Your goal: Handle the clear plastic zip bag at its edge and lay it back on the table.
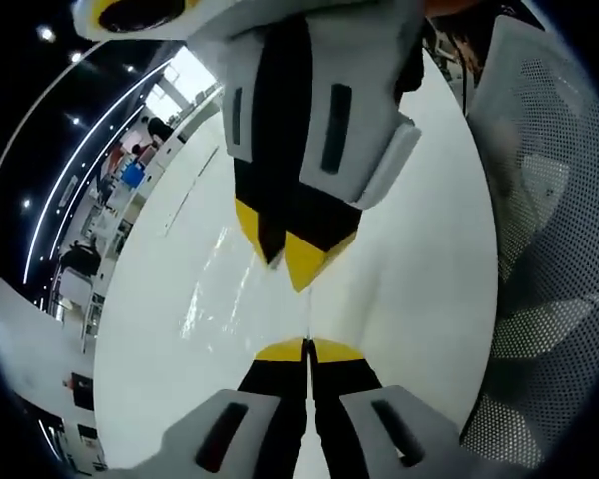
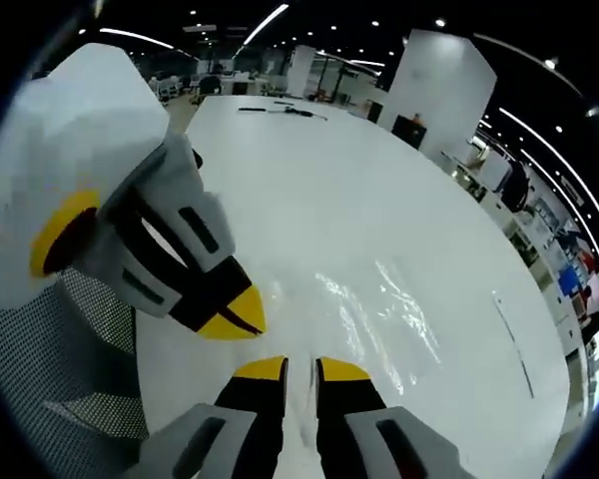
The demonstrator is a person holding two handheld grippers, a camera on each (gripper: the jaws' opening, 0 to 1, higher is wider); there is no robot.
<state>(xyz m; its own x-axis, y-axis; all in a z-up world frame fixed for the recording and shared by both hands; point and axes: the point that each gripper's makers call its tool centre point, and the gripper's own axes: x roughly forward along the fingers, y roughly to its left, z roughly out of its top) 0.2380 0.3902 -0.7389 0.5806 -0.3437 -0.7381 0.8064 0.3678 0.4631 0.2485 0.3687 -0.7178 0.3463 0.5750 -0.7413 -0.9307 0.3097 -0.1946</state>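
Seemingly both tools pinch the clear zip bag (image 2: 379, 309) lying on the table (image 2: 309, 170): left tool (image 1: 307, 349) clenched, right tool (image 2: 301, 369) nearly closed.

The left gripper (image 1: 307, 347) is seen at the bottom centre, its yellow-tipped jaws pressed together. The right gripper (image 1: 295, 254) is seen coming down from the top, its tips closed, just above. A clear bag (image 1: 215, 294) is spread on the white table (image 1: 419, 230). A mesh chair (image 1: 554, 249) is seen at right.
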